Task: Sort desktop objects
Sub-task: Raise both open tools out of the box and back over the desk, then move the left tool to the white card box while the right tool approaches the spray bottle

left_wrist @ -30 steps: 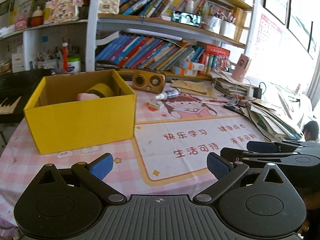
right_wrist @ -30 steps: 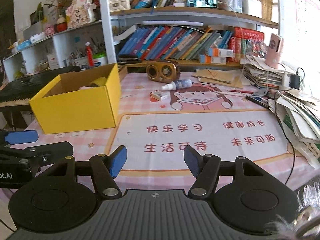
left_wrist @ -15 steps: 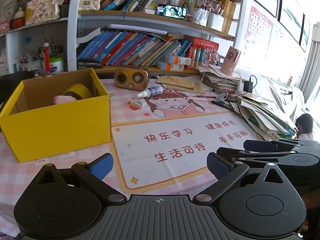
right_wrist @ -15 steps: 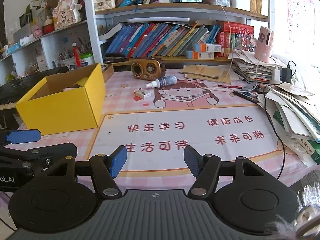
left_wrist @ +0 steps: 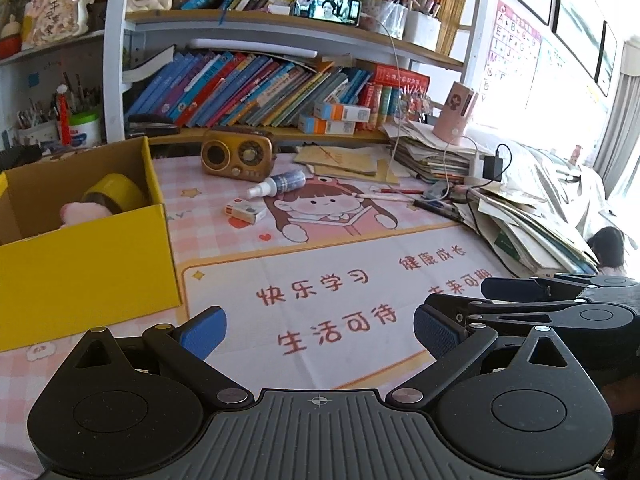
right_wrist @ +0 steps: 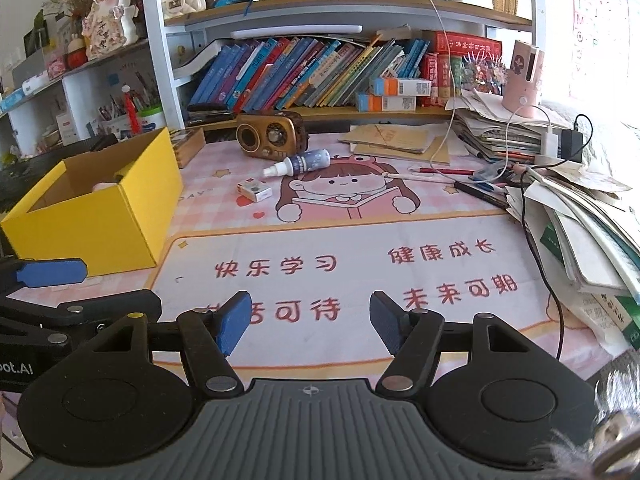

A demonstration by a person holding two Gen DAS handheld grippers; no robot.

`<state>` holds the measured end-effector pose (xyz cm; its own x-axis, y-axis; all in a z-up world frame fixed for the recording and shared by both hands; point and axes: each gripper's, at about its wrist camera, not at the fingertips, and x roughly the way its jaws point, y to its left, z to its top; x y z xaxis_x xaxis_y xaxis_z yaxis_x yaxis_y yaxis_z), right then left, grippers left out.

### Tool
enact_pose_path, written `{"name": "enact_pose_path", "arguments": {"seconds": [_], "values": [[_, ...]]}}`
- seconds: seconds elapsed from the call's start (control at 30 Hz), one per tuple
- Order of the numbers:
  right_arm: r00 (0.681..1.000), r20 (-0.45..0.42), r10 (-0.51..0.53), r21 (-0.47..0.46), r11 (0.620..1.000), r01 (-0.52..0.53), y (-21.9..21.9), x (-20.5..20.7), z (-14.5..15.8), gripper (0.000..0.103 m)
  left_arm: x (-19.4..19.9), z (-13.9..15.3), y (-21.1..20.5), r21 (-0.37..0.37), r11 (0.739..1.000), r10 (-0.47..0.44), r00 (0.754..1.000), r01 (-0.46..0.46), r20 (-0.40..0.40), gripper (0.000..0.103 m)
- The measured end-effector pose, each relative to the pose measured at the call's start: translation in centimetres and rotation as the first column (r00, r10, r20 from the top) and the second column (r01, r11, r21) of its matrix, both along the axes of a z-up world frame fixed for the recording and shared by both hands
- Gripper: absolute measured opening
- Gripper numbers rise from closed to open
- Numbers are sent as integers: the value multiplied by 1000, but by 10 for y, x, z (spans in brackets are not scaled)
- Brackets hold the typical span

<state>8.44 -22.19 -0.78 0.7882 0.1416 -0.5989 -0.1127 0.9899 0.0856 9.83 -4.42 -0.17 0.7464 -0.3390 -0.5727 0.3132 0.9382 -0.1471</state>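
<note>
Desktop objects sit well ahead of both grippers, across the pink printed mat [right_wrist: 360, 248] that covers the desk. Farthest left stands the yellow box [right_wrist: 104, 216], open-topped, with a roll of yellow tape [left_wrist: 116, 192] and something soft and pink [left_wrist: 80, 213] inside. To its right, on the mat, lies a small white carton [right_wrist: 254, 190], then a spray bottle [right_wrist: 298, 164] on its side, just in front of a brown retro radio [right_wrist: 272, 133]. Further right, pens and pencils [right_wrist: 448, 172] lie beside a sliding heap of papers [right_wrist: 580, 232]. The left gripper [left_wrist: 320, 326] hangs over the near mat, jaws wide with nothing between them; the right gripper [right_wrist: 310, 320], beside it, has just widened slightly and stands about half open, also empty.
</note>
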Motion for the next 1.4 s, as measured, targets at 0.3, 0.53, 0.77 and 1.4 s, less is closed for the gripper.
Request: {"name": "enact_pose_path", "arguments": {"seconds": [0.3,0.53,0.77,1.4], "values": [[999,-31,36,-1,999,-36,-21,44,-3,66,33,-4,-21,2,1000,20,999,-20,-26,101],[995,-52,85,1,996,-85,-34,80,-5,67,59,-7,-35,-2,998,59,997,-59,-49,101],[987,-70,143,7,990,-143,-48,112,-8,69,80,-9,-48,-9,994,109,992,-109,-67,101],[949,-105,298,20,955,-297,-68,201,-25,73,144,-20,-64,34,963,269,957,-267,-107,101]]}}
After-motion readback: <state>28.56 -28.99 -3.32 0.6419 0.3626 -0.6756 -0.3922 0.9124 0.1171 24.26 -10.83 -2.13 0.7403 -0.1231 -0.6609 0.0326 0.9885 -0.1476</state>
